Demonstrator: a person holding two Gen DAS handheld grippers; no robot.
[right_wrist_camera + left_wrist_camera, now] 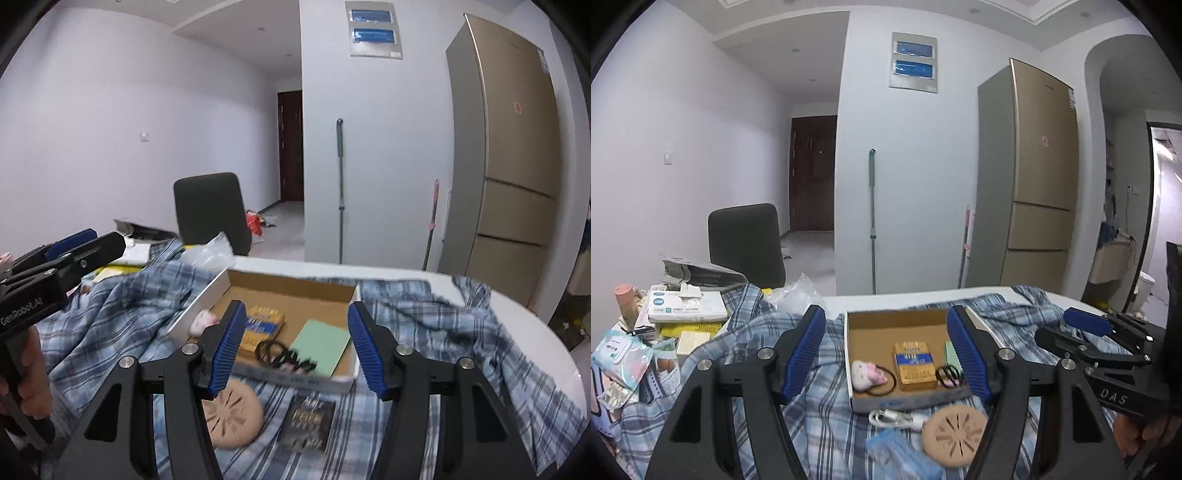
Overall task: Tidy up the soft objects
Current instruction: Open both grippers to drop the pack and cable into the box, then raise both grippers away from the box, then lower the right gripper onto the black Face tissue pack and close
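Nearest the left wrist camera, the left gripper hangs above the desk with its blue pads well apart and nothing between them. Far left on the desk sits a pile of packets and a tissue box. A blue plaid shirt, the soft thing, lies rumpled across the desk, spreading from the left clutter to the right edge and under the other items. On it, near the middle, rests a shallow cardboard box. Inside, from left to right, lie a small white-and-pink plush with a black hair tie, a yellow-and-blue pack, more black hair ties and a green pad. Just near of the box lie a white cable, a round tan slotted disc and a dark booklet. To the right, the right gripper hovers over the box's near edge, pads likewise apart and holding nothing.
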